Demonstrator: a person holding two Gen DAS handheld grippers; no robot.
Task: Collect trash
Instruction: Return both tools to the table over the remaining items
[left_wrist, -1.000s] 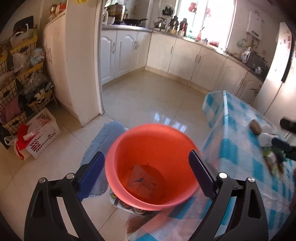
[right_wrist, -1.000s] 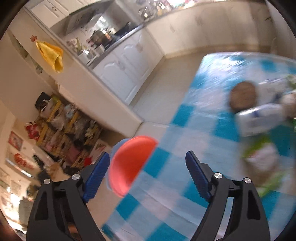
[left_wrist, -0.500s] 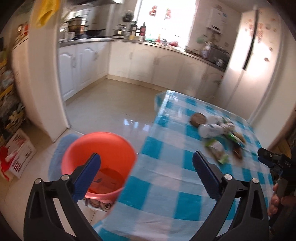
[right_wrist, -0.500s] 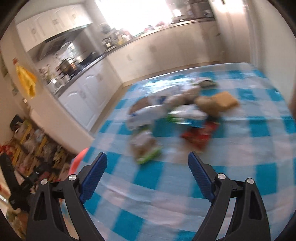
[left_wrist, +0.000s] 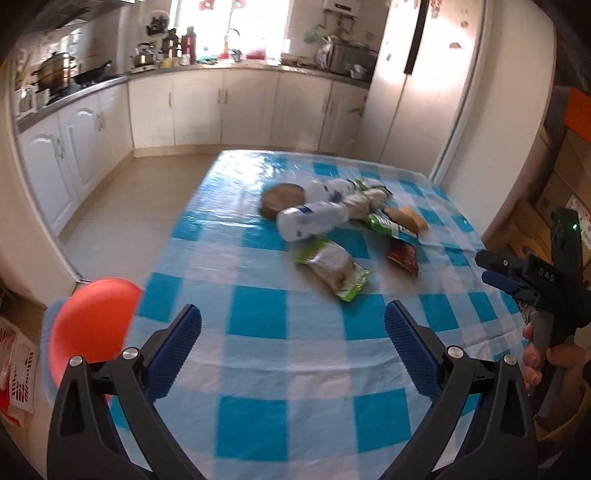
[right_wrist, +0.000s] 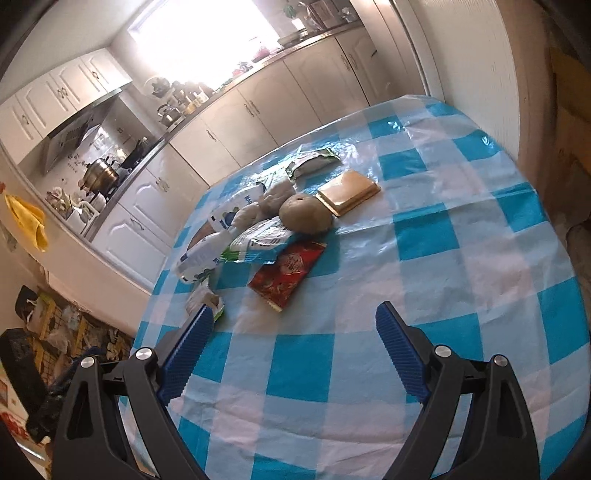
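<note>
A pile of trash lies mid-table on the blue-and-white checked cloth (left_wrist: 258, 325): a white plastic bag (left_wrist: 310, 221), a green-and-white snack packet (left_wrist: 332, 267), a red packet (left_wrist: 402, 256) and a brown round piece (left_wrist: 282, 199). My left gripper (left_wrist: 293, 332) hangs open and empty over the near cloth, short of the pile. The orange bucket (left_wrist: 92, 328) stands on the floor off the table's left edge. In the right wrist view my right gripper (right_wrist: 295, 328) is open and empty, just short of the red packet (right_wrist: 291, 269), with a gold box (right_wrist: 347, 194) and a brown lump (right_wrist: 304, 214) beyond.
White kitchen cabinets (left_wrist: 221, 107) and a counter with pots line the far wall. A tall fridge (left_wrist: 424, 85) stands past the table's far right corner. Cardboard boxes (left_wrist: 565, 184) are stacked on the right. A hand (left_wrist: 543, 354) holds the right gripper (left_wrist: 484, 267) at the table's right edge.
Both views swung away from the orange bucket and onto the table. The bucket slid from between the left fingers to the lower left. The trash pile now lies ahead of both grippers.
</note>
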